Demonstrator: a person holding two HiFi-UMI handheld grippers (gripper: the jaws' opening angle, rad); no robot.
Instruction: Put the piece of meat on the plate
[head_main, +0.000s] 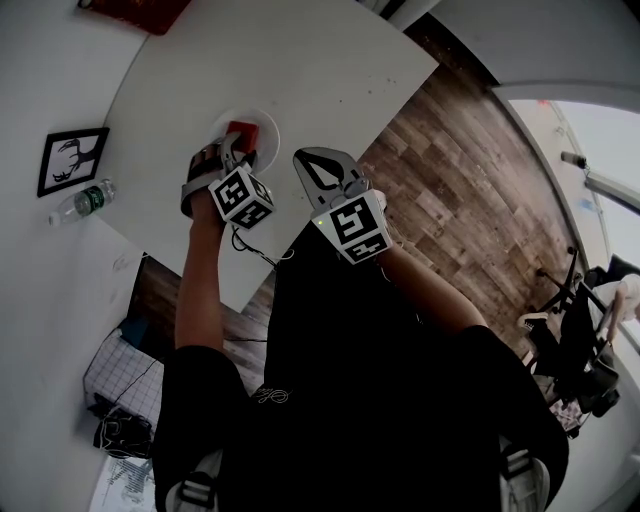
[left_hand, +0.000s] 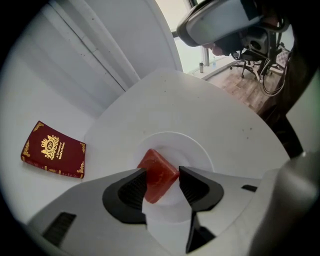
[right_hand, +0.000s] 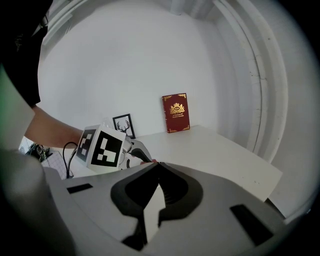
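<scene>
A red, blocky piece of meat (left_hand: 156, 167) lies on a small white plate (left_hand: 186, 145) on the white table. In the left gripper view my left gripper (left_hand: 163, 171) points down at it. Its jaws stand apart on either side of the meat and a gap shows at the right pad. The head view shows the same: the left gripper (head_main: 238, 148) is over the plate (head_main: 263, 118), with the meat (head_main: 243, 129) just beyond its tips. My right gripper (head_main: 308, 160) hovers to the right of the plate; its jaws meet with nothing between them (right_hand: 159, 165).
A dark red book (left_hand: 53, 150) lies on the table left of the plate. A framed deer picture (head_main: 72, 158) and a water bottle (head_main: 85, 202) stand near the table's left side. The table's edge drops to wooden floor (head_main: 470, 200) on the right.
</scene>
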